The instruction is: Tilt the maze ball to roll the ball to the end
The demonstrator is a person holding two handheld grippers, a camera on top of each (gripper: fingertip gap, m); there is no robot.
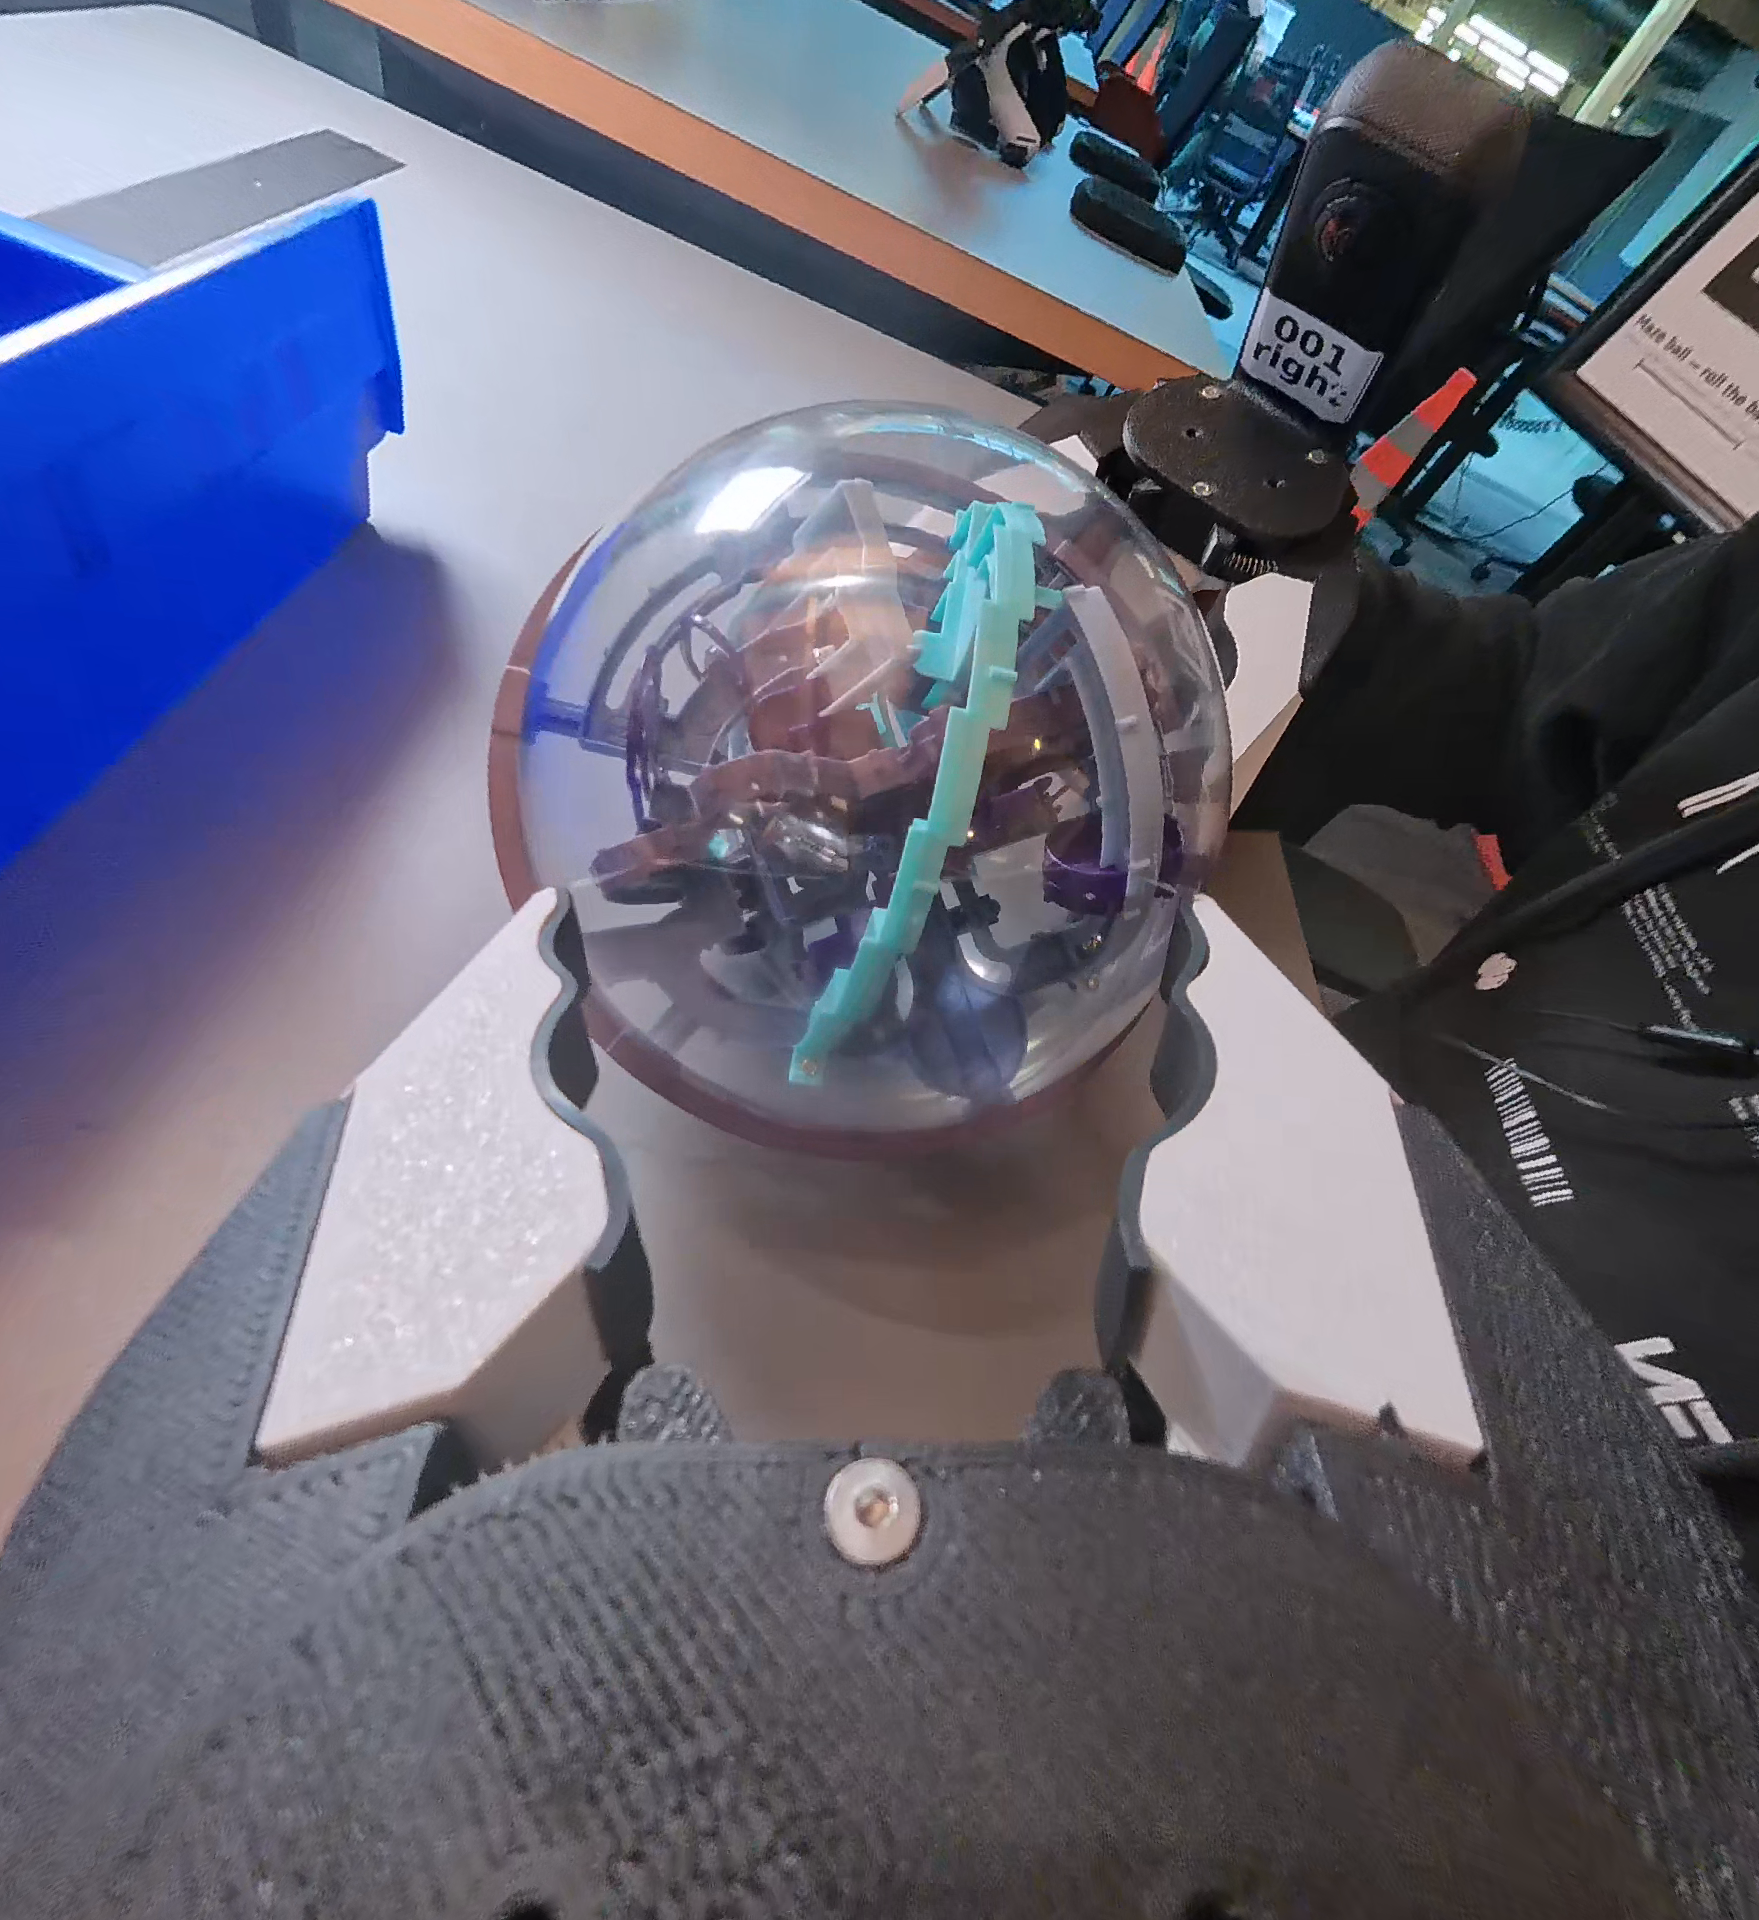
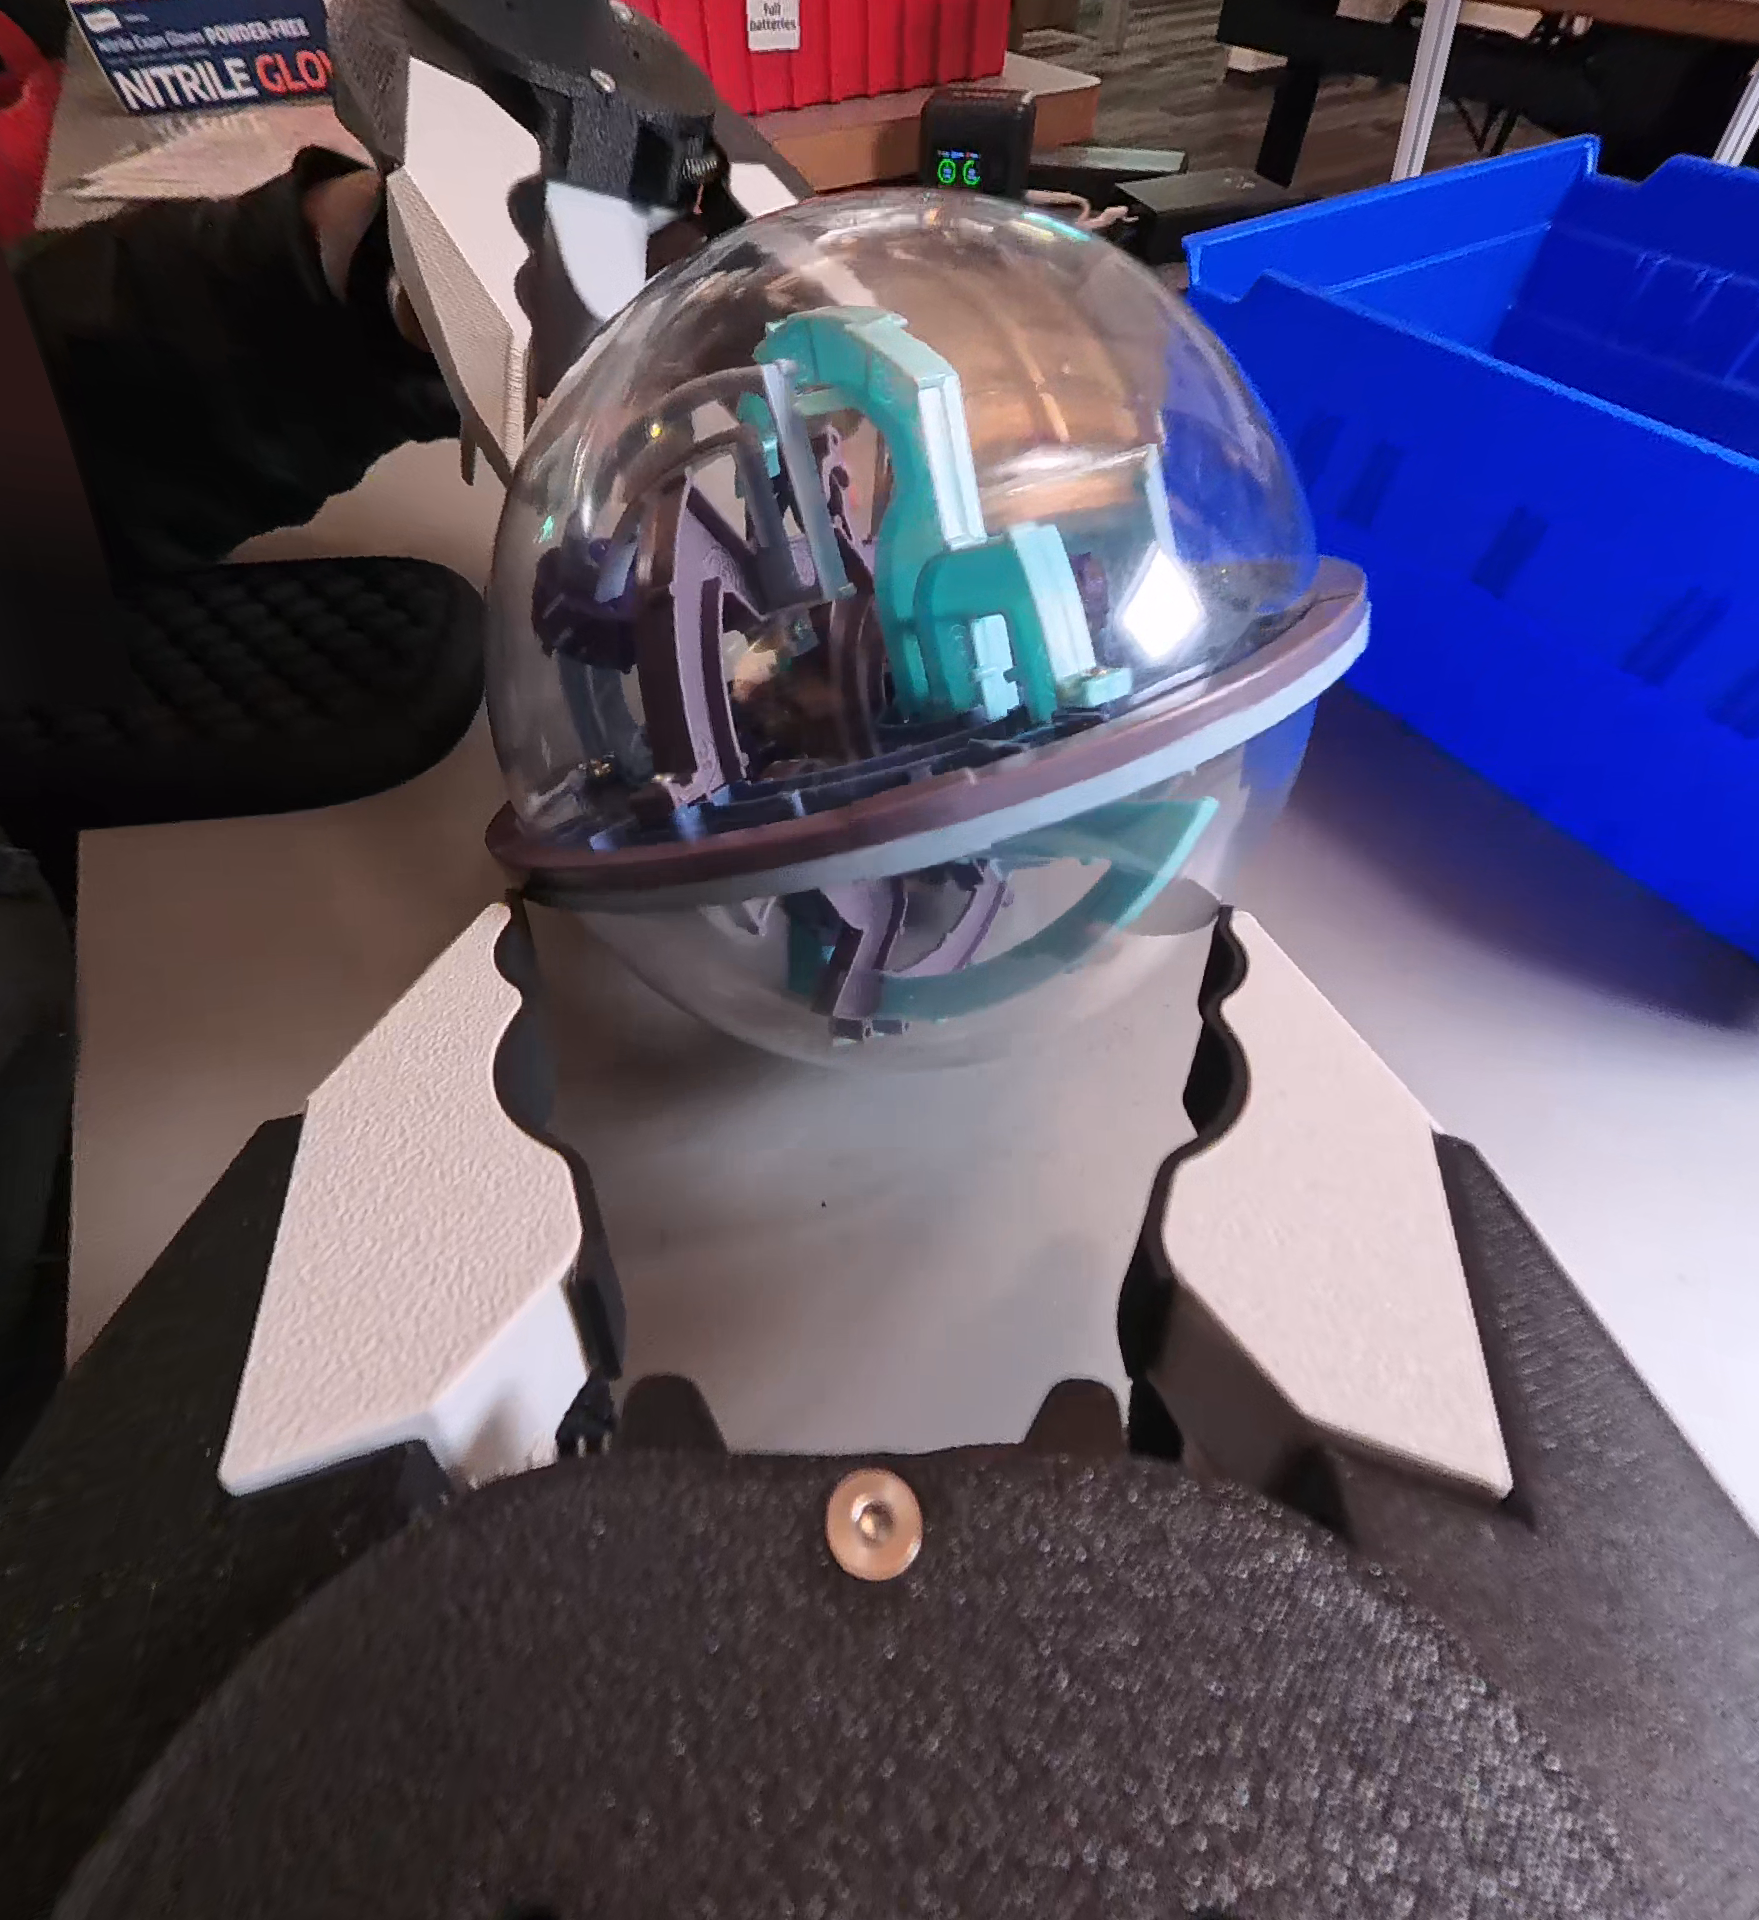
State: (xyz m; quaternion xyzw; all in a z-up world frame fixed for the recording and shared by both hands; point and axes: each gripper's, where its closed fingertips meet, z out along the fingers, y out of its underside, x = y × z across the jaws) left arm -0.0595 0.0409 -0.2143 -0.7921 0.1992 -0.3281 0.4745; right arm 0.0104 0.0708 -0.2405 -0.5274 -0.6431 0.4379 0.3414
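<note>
The blue plastic bin (image 2: pixel 1581 499) stood on the pale grey tabletop (image 2: pixel 1477 1143) just beside the clear plastic maze ball (image 2: pixel 916 623), its visible compartments showing nothing inside. The ball, packed with teal, purple and brown tracks, sat between 2 grippers facing each other from opposite sides: the left gripper (image 1: pixel 870 935) and the right gripper (image 2: pixel 870 925) each had their white fingers spread and pressed against the ball's lower curve, grasping it together. In the right wrist view its dark equator ring (image 2: pixel 958 810) tilted, rising toward the bin, and a person's black sleeve (image 1: pixel 1581 779) lay behind.
</note>
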